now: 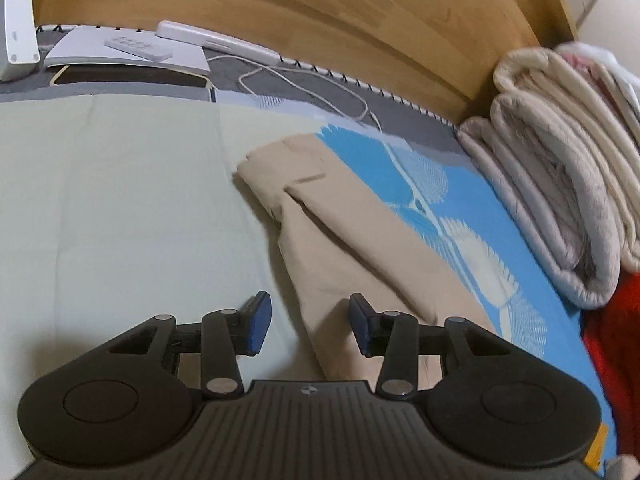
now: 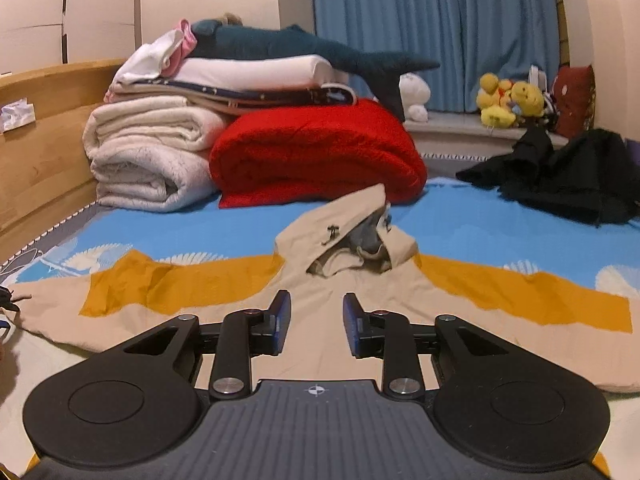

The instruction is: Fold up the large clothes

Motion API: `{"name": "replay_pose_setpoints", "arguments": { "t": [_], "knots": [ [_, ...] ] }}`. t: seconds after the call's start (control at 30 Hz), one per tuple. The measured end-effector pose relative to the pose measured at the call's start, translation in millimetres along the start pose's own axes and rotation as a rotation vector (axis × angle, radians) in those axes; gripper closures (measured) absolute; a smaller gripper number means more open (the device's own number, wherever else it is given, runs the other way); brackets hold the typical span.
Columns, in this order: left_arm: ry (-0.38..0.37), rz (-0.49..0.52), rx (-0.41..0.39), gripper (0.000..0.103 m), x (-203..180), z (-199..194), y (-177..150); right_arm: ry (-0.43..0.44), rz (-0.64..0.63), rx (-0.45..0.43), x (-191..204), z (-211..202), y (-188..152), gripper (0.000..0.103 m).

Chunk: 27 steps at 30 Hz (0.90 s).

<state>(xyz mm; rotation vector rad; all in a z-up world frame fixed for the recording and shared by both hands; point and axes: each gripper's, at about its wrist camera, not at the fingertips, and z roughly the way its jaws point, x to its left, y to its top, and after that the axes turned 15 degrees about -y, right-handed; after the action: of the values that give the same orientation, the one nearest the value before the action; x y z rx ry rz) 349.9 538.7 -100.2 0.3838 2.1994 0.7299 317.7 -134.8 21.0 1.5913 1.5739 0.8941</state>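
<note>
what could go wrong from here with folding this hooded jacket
The beige jacket is spread wide, its left sleeve running toward the folded quilts; a swung sleeve could catch there. The hood stands bunched up, so a fold over it may come out lumpy. Both the left gripper and right gripper have open jaws with no cloth between them, so a shallow pinch on the flat fabric might slip.

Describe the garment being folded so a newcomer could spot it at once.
On the bed with the blue sheet, in front of the red blanket, lies a hooded jacket spread flat. It alone is beige with an orange band across chest and sleeves.
</note>
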Motion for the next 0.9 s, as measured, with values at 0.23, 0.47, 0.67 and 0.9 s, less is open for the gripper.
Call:
{"name": "replay_pose_setpoints", "arguments": {
  "t": [0.23,0.47,0.67,0.9],
  "knots": [
    [-0.009,0.022,-0.013,0.07,0,10,7,0.045,-0.032,0.065,11,8,-7,0.101],
    [-0.024,0.105,-0.062,0.103,-48,-18,14,0.038,-0.039,0.117,9,11,-7,0.101],
    [-0.123,0.195,-0.088,0.103,-145,-99,8,0.017,0.027,0.176,-7,13,0,0.101],
    [-0.341,0.434,-0.09,0.103,-232,-199,-75,0.028,0.103,0.162,-28,-3,12,0.103]
  ]
}}
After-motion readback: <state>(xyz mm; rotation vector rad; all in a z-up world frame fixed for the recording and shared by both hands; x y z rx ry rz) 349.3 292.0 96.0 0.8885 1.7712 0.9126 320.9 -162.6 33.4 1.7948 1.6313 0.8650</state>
